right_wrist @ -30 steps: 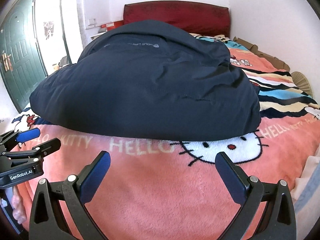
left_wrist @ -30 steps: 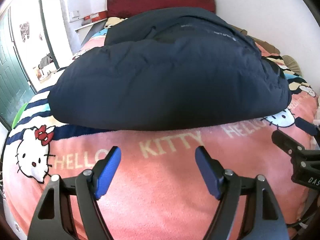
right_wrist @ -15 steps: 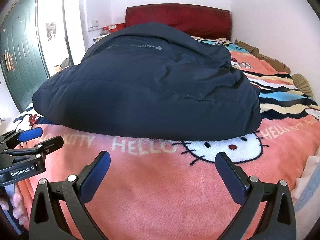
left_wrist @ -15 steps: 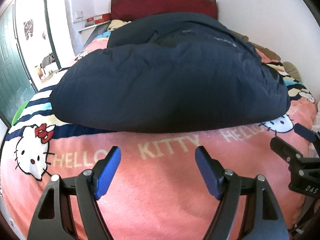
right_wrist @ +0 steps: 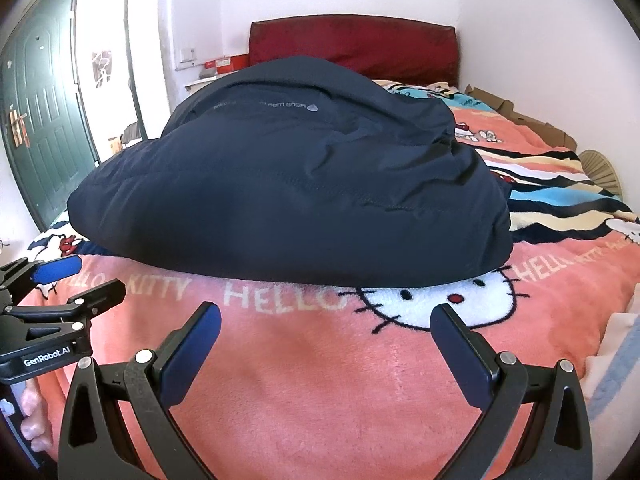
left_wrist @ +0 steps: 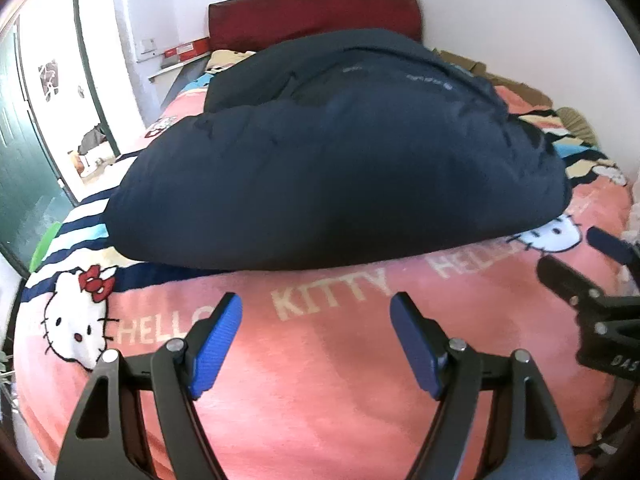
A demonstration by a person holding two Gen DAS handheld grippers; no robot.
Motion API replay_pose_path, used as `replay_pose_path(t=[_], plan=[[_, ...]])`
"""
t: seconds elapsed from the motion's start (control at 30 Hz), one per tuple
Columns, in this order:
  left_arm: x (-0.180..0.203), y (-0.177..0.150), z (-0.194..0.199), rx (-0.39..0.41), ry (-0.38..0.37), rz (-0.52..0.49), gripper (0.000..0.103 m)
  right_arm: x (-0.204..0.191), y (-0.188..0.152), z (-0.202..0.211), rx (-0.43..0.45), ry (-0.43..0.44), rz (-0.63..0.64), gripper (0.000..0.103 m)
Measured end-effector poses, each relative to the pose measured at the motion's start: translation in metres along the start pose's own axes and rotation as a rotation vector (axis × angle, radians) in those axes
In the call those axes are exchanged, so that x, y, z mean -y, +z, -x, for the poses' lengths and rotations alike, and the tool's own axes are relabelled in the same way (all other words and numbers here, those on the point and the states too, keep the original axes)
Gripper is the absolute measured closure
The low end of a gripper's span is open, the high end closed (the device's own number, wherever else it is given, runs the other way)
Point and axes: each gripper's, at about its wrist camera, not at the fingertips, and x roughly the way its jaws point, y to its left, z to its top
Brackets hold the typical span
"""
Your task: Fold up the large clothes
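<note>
Item: navy padded jacket [left_wrist: 340,168], lying on the pink Hello Kitty blanket [left_wrist: 320,380] across the bed, its near edge just beyond the "HELLO KITTY" lettering. It sits as a thick, rounded, doubled-over bundle, upper layers heaped toward the red headboard [left_wrist: 316,14]; printed lettering shows upside down on the top panel in the right wrist view.

Tool, left: your left gripper [left_wrist: 316,344] hangs low over bare blanket short of the jacket, jaws spread wide, nothing between the blue pads.

Tool, right: your right gripper [right_wrist: 326,344] likewise hangs over the blanket short of the jacket's near edge, jaws spread, empty. Each tool shows at the edge of the other's view, so they are side by side.

Step in hand: undetermined. The compact mound fits a fold already made and released; it equally fits a bundle awaiting a further fold or smoothing. The pictures do not settle which.

Handling note: the fill looks lofty and springy, so you should expect any layer to puff back unless pinched at a seam or hem.
</note>
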Motion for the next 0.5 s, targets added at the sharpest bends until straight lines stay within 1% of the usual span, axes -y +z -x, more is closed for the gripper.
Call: replay_pose_path(t=[0.07,0.3,0.5], plan=[[0.0005,0.0009,0.0039,0.013,-0.003,0.002,0.028,-0.0007,0.0005,0.0018,0.004,-0.001,0.003,0.001],[-0.0002,0.0021,0.0059,0.007,0.005,0.01,0.027,-0.0011,0.0016,0.0045,0.013,0.002,0.005,0.001],[0.0004,0.0022,0.0085,0.018,0.02,0.005,0.027,-0.0004,0.0011,0.0049,0.011,0.003,0.001,0.001]])
